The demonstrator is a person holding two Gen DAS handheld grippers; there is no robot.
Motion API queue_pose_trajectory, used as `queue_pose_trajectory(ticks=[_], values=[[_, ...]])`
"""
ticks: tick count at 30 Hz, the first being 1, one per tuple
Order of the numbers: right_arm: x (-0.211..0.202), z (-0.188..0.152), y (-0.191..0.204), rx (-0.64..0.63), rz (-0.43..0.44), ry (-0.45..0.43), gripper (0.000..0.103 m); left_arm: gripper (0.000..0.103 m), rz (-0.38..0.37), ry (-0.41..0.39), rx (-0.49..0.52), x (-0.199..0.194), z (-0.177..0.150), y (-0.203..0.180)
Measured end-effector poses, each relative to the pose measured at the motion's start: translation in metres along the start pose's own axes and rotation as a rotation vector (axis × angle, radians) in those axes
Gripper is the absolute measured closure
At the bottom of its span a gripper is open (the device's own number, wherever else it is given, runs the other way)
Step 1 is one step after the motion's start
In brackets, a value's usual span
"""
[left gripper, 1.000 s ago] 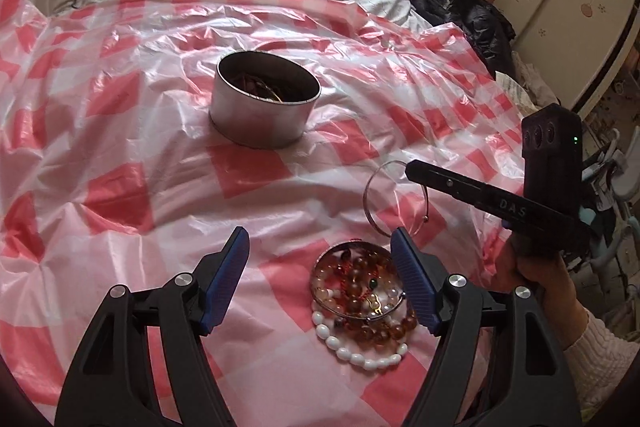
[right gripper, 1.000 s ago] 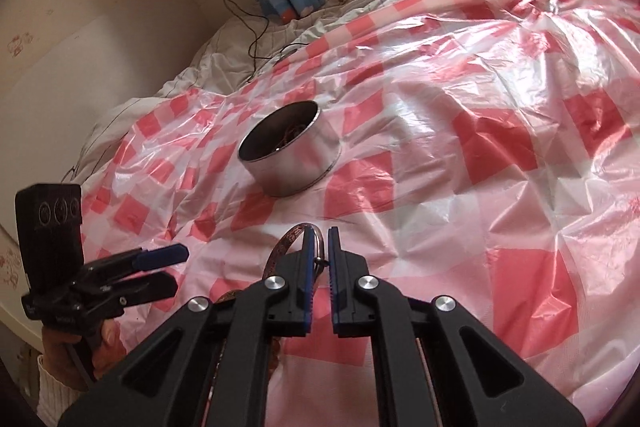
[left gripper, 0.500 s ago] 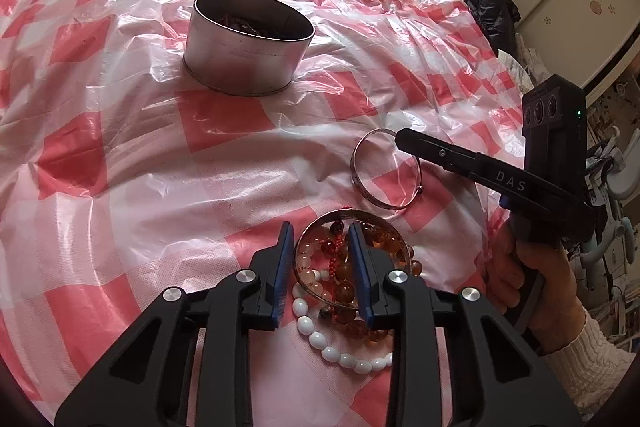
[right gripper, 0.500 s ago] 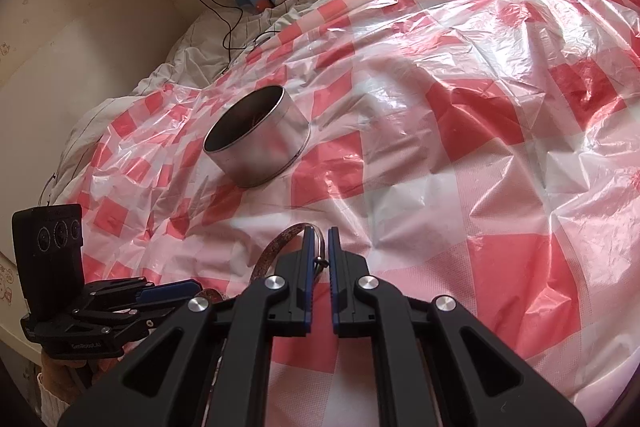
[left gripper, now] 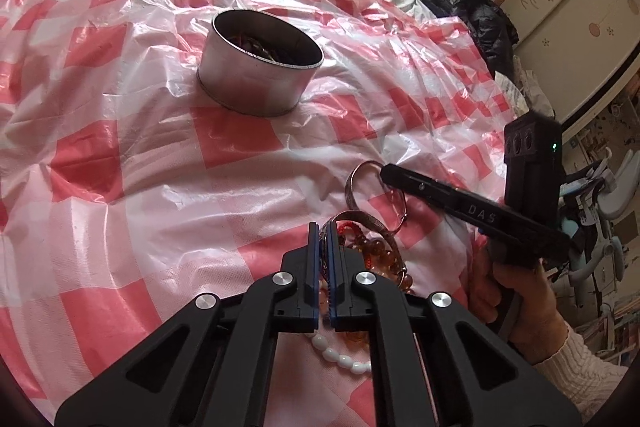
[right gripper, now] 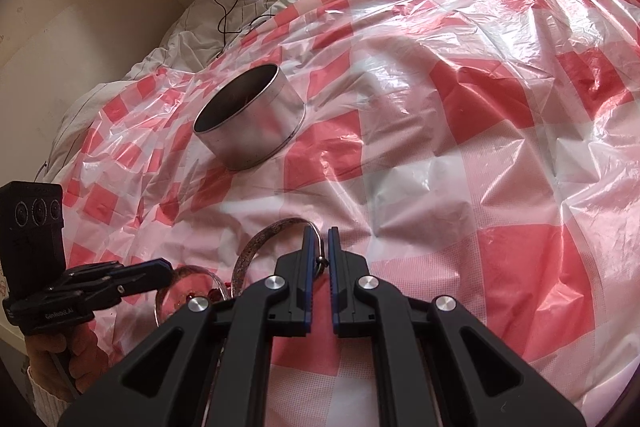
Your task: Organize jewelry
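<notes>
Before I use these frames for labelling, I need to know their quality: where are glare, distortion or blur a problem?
Left wrist view: strong fisheye bend with dark corners; window glare on the checked plastic sheet; the metal tin is sharp. Right wrist view: same bend; bright sheen on the sheet's wrinkles; the bangle at the right claw stays readable.

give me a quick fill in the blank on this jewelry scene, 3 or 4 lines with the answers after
1. The round metal tin stands on a plastic sheet checked white and ____.
2. The left tool is shut on the rim of a ____ bangle.
3. The string of ____ beads lies below the amber ones.
4. The right tool grips a thin bangle and is ____.

Answers: red; metal; white; shut
</notes>
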State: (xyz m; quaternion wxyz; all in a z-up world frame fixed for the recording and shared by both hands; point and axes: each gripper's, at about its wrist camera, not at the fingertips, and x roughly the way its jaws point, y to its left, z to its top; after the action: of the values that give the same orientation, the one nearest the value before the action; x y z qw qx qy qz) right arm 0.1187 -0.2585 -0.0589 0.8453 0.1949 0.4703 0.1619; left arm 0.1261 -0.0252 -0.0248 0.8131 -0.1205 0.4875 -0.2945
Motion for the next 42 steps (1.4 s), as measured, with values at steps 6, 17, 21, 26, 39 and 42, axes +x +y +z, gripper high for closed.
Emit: queue_pose_trajectory(ticks=[6,17,21,26,39,42], values=[[0.0,0.0,0.001,-0.003,-0.003,-0.003,0.095,0.1,0.053,-0.025,-0.011,-0.012,0.004,0.011],[0.003,-0.001,0.008,-0.047,-0.027,0.011,0.095,0.1,0.151,-0.095,-0.057,-0.025,0.008,0.027],[-0.005,-0.004,0.026,-0.15,-0.076,-0.042,0.096,0.1,0.171,-0.092,-0.039,-0.022,0.008,0.023],[-0.024,-0.003,0.043,-0.231,-0.084,-0.161,0.096,0.1,0.188,-0.11,-0.035,-0.025,0.009,0.023],[-0.015,0.003,-0.003,-0.019,-0.027,-0.162,0.096,0.1,0.2,-0.156,0.009,-0.025,0.022,0.002],[-0.011,0.002,-0.002,-0.028,-0.03,-0.151,0.096,0.1,0.19,-0.161,0.016,-0.026,0.022,-0.003]])
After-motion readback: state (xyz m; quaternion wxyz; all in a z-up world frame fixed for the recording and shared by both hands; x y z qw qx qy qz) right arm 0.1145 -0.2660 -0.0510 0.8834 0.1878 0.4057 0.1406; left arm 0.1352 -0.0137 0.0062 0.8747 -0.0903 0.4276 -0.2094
